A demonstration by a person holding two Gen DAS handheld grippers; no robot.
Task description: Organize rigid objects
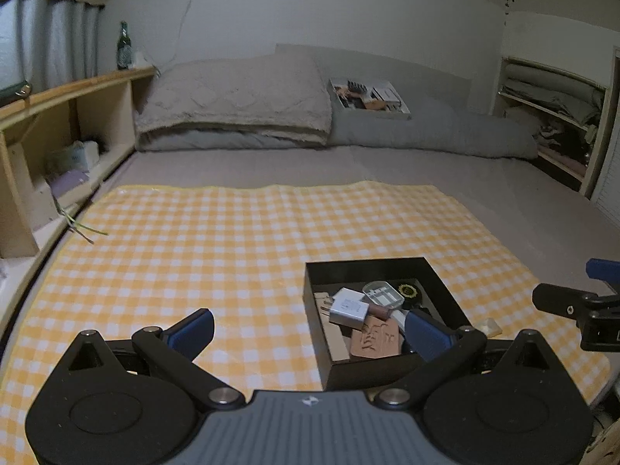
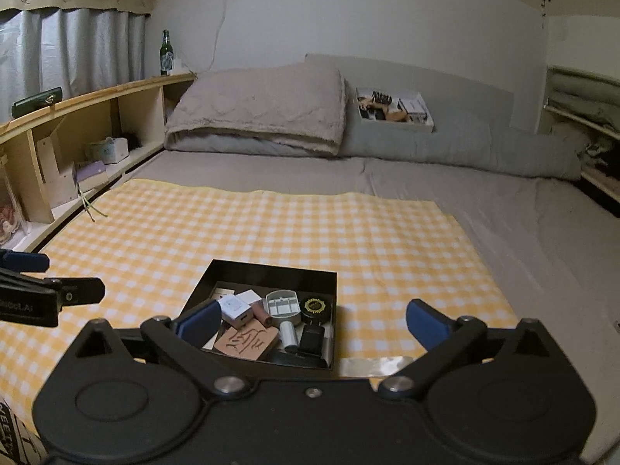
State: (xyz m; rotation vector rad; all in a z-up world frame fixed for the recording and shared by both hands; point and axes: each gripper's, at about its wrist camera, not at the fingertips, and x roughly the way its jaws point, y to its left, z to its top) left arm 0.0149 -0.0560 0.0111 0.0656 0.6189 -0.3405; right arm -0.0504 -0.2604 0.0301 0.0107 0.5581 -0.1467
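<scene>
A black box (image 2: 267, 271) sits on a yellow checked cloth (image 2: 271, 224) spread over a grey bed (image 2: 503, 209), toward the cloth's 5 o'clock corner in the left wrist view. Inside lie a white charger (image 1: 348, 306), a tan carved block (image 2: 248, 339), a clear tray (image 2: 285, 302), a round black tin (image 2: 317, 305), a pink tube (image 2: 261, 314) and a white cylinder (image 2: 288, 335), crowded together and touching. The left hand-held gripper (image 1: 308, 329) hangs with its jaws wide apart and nothing between them, its right finger over the box's near edge. The right hand-held gripper (image 2: 310, 319) also stands spread wide and empty, just above the box's near side. A small pale piece (image 1: 489, 326) lies on the cloth at the box's 3 o'clock. A folded blanket (image 2: 263, 112) rests at 12 o'clock, and a green bottle (image 2: 166, 54) stands on the wooden shelf (image 2: 97, 93) at 10 o'clock.
</scene>
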